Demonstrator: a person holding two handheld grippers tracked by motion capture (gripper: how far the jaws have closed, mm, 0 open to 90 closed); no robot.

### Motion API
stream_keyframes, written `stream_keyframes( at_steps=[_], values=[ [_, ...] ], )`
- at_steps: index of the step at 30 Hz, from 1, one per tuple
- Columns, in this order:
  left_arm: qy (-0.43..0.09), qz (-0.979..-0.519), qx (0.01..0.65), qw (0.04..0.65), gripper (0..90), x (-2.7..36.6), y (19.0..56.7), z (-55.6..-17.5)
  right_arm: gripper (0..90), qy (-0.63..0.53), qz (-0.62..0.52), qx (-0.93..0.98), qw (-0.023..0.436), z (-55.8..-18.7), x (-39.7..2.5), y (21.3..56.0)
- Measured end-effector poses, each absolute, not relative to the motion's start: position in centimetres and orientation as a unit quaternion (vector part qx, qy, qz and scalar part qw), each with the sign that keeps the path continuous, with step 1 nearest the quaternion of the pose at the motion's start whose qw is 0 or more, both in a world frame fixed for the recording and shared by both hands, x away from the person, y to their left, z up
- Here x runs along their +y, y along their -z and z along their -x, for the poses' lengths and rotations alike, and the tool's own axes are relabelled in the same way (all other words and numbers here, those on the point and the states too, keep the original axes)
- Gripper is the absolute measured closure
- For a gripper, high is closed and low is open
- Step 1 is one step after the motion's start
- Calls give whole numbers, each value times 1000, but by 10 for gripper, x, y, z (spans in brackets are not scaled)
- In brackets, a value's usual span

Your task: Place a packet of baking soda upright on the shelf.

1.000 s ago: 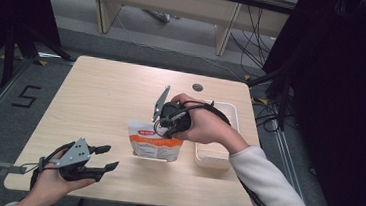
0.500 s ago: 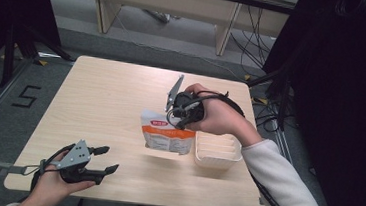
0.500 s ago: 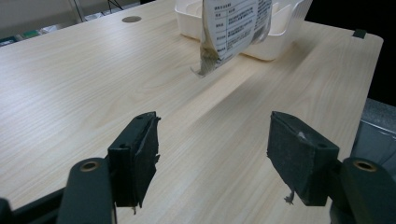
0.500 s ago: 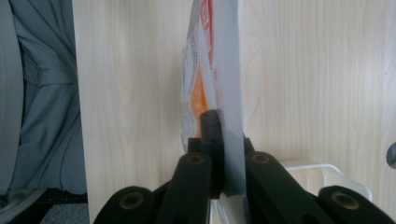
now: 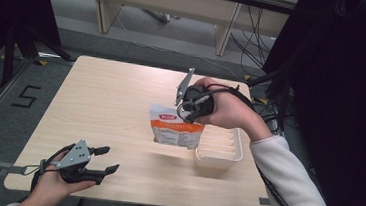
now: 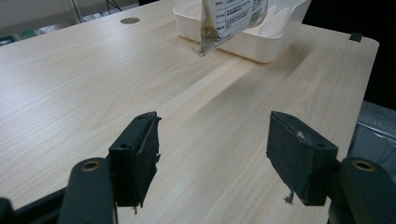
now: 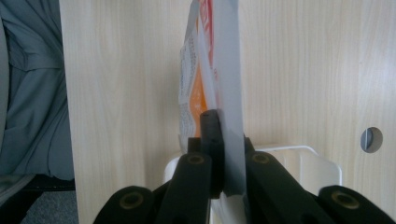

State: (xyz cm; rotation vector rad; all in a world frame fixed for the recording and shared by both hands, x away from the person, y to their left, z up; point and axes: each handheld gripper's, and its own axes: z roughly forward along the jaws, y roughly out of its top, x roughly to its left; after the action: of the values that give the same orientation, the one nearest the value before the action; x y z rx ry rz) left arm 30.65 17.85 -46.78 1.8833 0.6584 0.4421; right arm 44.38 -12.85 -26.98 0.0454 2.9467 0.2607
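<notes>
A white and orange pouch hangs upright above the table, its right edge against the left end of a white slotted tray. My right gripper is shut on the pouch's top edge. In the right gripper view the pouch runs edge-on between the closed jaws, with the tray rim just below. My left gripper stands open near the table's front left, nothing between its fingers. In the left gripper view the pouch's lower end dangles in front of the tray.
The light wooden table has a round cable hole near its far edge, also seen in the right gripper view as a cable hole. Cables trail off the table's right side. A sleeve reaches in from the lower right.
My right gripper has carried the pouch to the right, up to the white tray's left end. The left gripper has stayed where it was, open.
</notes>
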Motion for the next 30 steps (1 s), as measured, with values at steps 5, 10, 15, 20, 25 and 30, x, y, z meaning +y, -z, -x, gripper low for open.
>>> stream_keyframes(
  at_steps=[5, 10, 15, 20, 25, 30],
  values=[
    [-180, -782, 286, 524, 340, 178, 469, -306, 900, -92, -7, 991, 96, -447, -137, 264],
    [-180, -782, 286, 524, 341, 178, 469, -306, 900, -86, -16, 991, 101, -448, -147, 260],
    [-189, -773, 287, 534, 358, 178, 466, -306, 900, -80, -28, 991, 103, -449, -158, 259],
    [-192, -772, 287, 533, 355, 179, 466, -307, 900, -78, -34, 991, 101, -449, -166, 258],
    [-200, -765, 292, 539, 357, 179, 465, -307, 900, -77, -26, 992, 96, -452, -174, 257],
    [-203, -765, 296, 534, 352, 181, 466, -308, 900, -69, -53, 992, 93, -450, -184, 256]
  ],
)
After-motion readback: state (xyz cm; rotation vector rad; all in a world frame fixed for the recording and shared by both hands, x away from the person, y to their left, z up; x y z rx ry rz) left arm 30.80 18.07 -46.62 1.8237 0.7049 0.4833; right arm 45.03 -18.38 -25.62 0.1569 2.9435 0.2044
